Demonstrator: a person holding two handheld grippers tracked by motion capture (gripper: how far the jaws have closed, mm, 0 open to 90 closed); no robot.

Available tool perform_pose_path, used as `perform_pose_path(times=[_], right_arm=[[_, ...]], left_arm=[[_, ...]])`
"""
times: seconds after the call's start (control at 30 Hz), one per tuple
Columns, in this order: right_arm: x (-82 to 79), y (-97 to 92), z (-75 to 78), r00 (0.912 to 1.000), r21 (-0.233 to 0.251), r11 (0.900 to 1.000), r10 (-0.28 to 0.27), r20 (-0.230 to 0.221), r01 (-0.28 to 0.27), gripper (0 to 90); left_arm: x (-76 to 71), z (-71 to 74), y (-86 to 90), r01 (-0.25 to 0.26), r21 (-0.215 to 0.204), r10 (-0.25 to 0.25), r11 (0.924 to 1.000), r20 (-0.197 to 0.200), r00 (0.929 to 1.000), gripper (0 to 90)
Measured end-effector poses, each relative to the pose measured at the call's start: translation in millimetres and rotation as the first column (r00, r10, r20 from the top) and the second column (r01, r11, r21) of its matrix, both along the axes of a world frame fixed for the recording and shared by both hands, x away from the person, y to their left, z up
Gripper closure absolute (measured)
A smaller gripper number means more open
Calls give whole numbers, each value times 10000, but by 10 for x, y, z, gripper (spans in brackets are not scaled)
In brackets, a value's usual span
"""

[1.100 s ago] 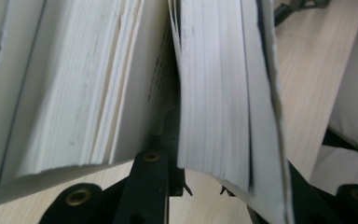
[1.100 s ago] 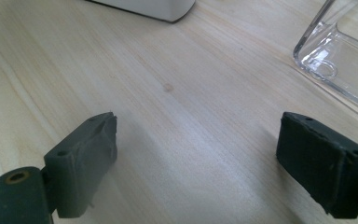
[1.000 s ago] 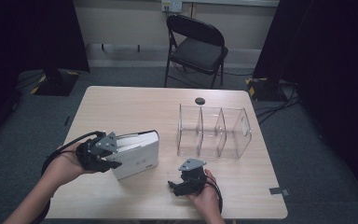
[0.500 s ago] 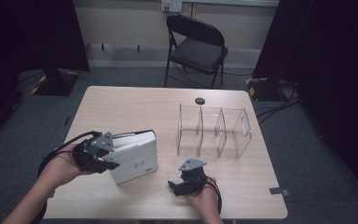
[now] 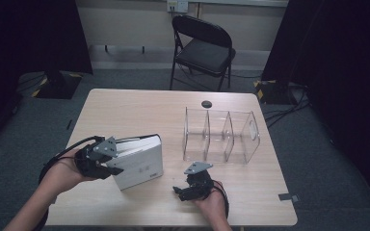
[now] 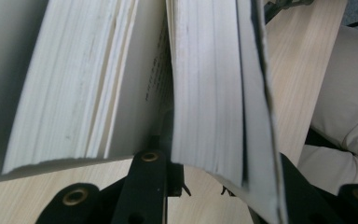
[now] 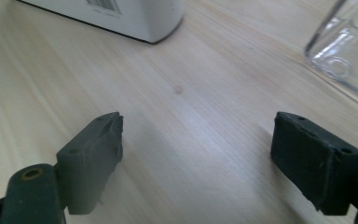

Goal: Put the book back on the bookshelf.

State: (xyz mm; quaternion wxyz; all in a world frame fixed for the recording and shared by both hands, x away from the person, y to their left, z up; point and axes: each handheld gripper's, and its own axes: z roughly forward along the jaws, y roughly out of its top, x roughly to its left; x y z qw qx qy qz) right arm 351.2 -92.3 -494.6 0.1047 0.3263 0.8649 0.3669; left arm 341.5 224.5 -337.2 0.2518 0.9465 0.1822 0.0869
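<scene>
On table (image 5: 139,103), book (image 5: 139,161) in left tongs (image 5: 112,162), spine apparently toward organizer (image 5: 221,134).

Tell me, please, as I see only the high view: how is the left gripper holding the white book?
Observer: The left gripper is shut on the book: one jaw is slid between its pages, the other is outside the cover.
Operator: Is the right gripper holding anything?
Observer: No. The right gripper is open over bare table; its jaws have just been closing slightly, with nothing between them.
Operator: What lies ahead of it?
Observer: The book's barcoded corner and the clear organizer.
</scene>
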Motion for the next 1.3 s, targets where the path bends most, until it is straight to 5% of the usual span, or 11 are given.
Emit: perform_pose_path(times=[0.2,0.4,0.67,0.93,1.3], right_arm=[[33,56,78,9973,-187,9973,712,-154,-714,183],[50,155,131,9848,-712,9826,1689,-413,-1715,180],[95,212,173,9773,-937,9736,2031,-600,-2081,179],[164,225,232,9714,-958,9679,2259,-733,-2324,180],[231,259,356,9627,-1128,9581,2535,-945,-2634,181]], left_arm=[[-8,-11,-2,-109,132,106,9999,265,9996,716],[-31,-32,-5,-174,148,166,9997,506,9986,690],[-22,-78,49,-331,402,298,9986,806,9963,613],[-52,-110,95,-684,-51,686,9976,1092,9917,562],[-57,-129,96,-900,-104,906,9959,1252,9880,536]])
